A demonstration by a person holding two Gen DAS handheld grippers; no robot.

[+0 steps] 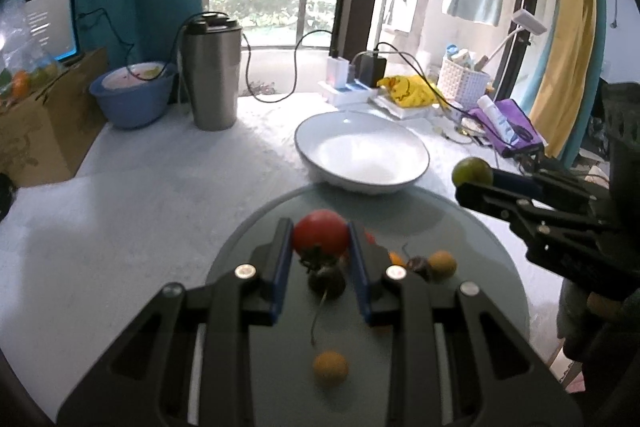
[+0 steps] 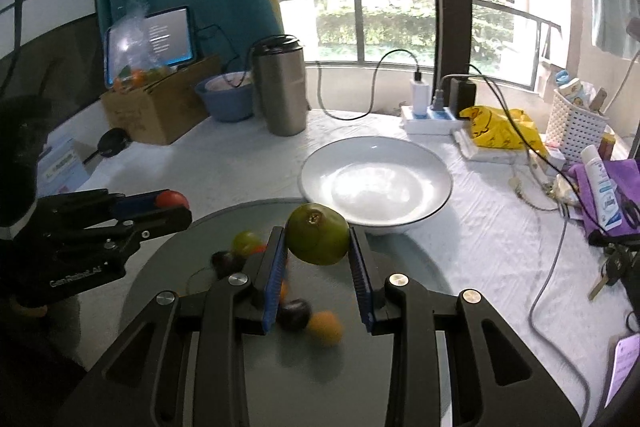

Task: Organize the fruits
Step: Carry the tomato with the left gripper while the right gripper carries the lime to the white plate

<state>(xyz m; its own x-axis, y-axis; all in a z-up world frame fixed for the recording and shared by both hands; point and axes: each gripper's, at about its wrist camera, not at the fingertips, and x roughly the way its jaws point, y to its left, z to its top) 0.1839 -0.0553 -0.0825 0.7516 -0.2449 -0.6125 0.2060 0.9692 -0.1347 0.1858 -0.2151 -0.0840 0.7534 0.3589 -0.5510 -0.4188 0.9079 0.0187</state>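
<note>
1. Your left gripper (image 1: 320, 239) is clamped on a red tomato (image 1: 320, 231), the blue pads (image 1: 280, 263) pressing its two flanks and the calyx hanging at 6 o'clock. The fruit sits right at the fingertips, not deep between them.

2. Your right gripper (image 2: 318, 241) is closed on a green round fruit (image 2: 318, 239), pinched at 9 and 3 o'clock with its stem end facing the camera. It too rides at the tips.

3. Both fruits hang above the grey round tray (image 1: 480, 267), with the white bowl (image 2: 320, 163) empty at 12 o'clock just beyond the tray's far rim.

4. Judged by look, the tomato is light, smooth-skinned and soft: squeeze harder and you may bruise or split it. Its widest girth, where you hold it now, is the best hold.

5. The green fruit looks firmer and heavier; its rounded, waxy skin could roll out of a tip-only pinch, so keep the pads across its middle.

6. Left on the tray: small orange-yellow fruits (image 1: 330, 367) and dark cherries (image 1: 326, 281) with thin stems. These are tiny and likely to roll, so pinch the body rather than the stem.
</note>
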